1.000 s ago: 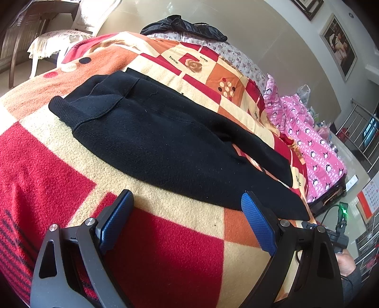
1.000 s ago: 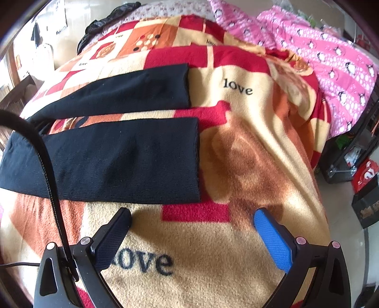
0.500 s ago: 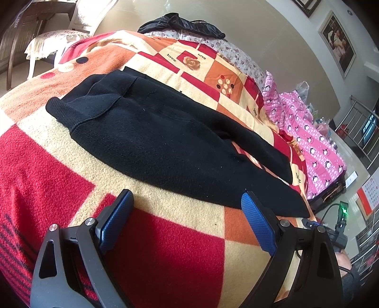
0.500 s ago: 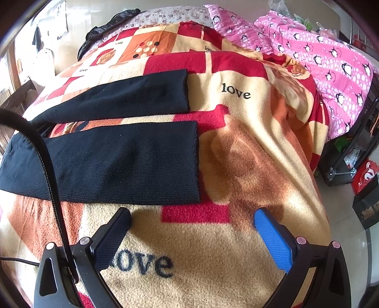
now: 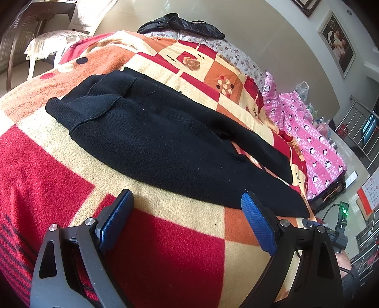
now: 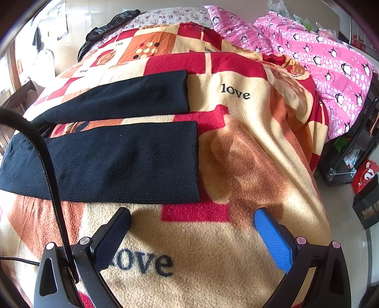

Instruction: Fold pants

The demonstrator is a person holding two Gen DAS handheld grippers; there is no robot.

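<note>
Black knit pants (image 5: 156, 139) lie spread flat on a red, orange and cream checked blanket (image 5: 165, 255). In the left wrist view the waistband end is at the upper left and both legs run off to the right. My left gripper (image 5: 187, 201) hovers open just short of the near leg's edge, holding nothing. The right wrist view shows the two leg ends (image 6: 123, 161), side by side with a strip of blanket between them. There my right gripper (image 6: 193, 219) is open just below the near leg's hem corner, empty.
A pink penguin-print quilt (image 6: 331, 56) lies at the blanket's far right. A black jacket (image 5: 180, 22) sits at the bed's head. A chair (image 5: 47, 38) stands left of the bed. Shelving and boxes (image 6: 355, 165) stand on the floor to the right. A black cable (image 6: 47, 170) crosses the right view.
Both views have shifted slightly closer over the blanket toward the pants. The pants have not moved and both grippers stay open.
</note>
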